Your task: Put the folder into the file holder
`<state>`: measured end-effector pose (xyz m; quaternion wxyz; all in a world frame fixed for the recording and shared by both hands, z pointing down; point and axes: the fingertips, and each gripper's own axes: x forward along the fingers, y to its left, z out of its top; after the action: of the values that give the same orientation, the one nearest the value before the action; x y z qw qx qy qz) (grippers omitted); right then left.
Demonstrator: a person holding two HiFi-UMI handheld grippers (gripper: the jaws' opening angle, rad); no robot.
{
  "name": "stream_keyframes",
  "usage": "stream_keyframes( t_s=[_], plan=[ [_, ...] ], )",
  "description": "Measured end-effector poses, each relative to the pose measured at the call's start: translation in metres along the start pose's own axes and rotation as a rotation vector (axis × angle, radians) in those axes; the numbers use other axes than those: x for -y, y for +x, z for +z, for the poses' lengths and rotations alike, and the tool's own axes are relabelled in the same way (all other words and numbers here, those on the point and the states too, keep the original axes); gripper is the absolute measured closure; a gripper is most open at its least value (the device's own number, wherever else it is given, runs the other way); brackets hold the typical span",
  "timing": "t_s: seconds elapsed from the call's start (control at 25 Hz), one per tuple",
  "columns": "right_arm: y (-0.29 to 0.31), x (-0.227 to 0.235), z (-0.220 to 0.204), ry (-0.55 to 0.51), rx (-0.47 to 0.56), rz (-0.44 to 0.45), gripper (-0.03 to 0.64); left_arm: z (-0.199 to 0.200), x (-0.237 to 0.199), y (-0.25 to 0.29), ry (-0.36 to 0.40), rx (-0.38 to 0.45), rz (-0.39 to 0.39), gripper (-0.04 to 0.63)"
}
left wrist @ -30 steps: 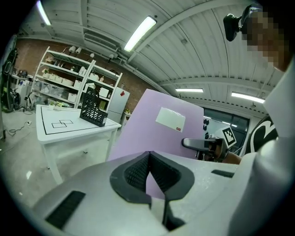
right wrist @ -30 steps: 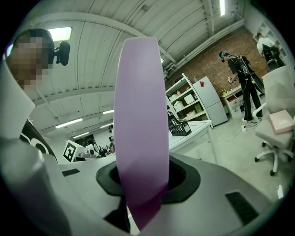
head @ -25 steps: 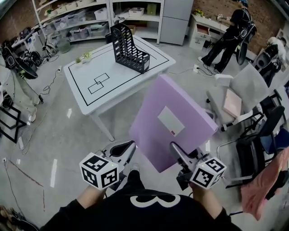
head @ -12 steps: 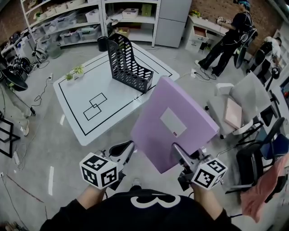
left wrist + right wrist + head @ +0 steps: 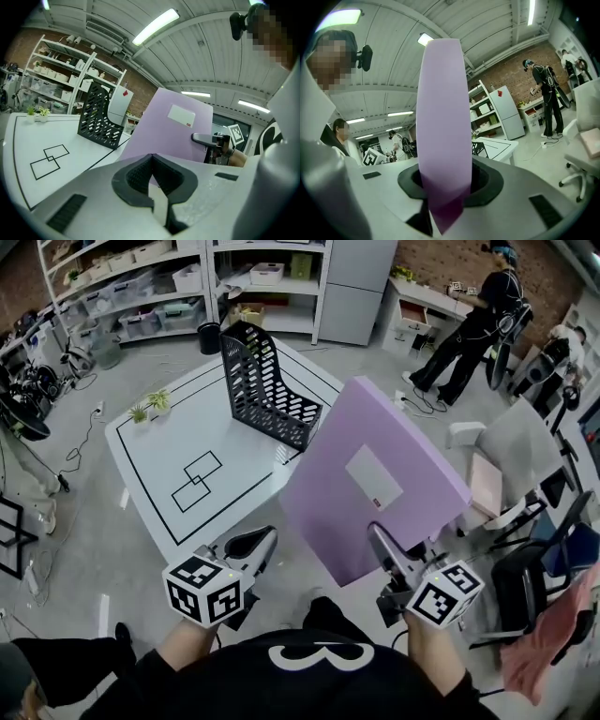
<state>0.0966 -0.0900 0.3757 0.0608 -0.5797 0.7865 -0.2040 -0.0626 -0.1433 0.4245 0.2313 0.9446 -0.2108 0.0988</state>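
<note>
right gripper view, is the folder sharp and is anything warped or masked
Right gripper view: the purple folder is close and soft-edged; fisheye bends the room, corners go black, mosaic patch upper left. Head view: fisheye curves the white table, detail crisp. Left gripper view: ceiling lights bloom, mosaic upper right.

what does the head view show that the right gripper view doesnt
Only the head view: the folder's broad face with its white label, and two plants on the table. Only the right gripper view: the folder edge-on, clamped between the right gripper's jaws, plus ceiling lights. Both: the folder, the table, the left gripper, a person by the brick wall.
</note>
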Motion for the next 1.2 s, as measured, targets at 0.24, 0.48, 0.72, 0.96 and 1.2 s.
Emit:
stream_keyframes(
  t_s=[0.24,0.48,0.72,0.96,1.2],
  plan=[
    [0.032,0.021,0.028,-0.014,0.039,0.026,0.472,0.020,-0.022,0.017,0.009,0.012,0.029,0.589],
    [0.076,0.044,0.062,-0.029,0.056,0.072,0.472,0.045,-0.052,0.038,0.012,0.021,0.080,0.589],
    [0.124,0.068,0.104,-0.055,0.049,0.127,0.472,0.080,-0.082,0.066,0.003,0.044,0.135,0.591],
    [0.167,0.084,0.138,-0.109,0.045,0.167,0.472,0.101,-0.111,0.084,-0.023,0.069,0.189,0.591],
    [0.205,0.091,0.162,-0.165,0.035,0.213,0.472,0.113,-0.137,0.092,-0.025,0.101,0.264,0.589]
  ],
)
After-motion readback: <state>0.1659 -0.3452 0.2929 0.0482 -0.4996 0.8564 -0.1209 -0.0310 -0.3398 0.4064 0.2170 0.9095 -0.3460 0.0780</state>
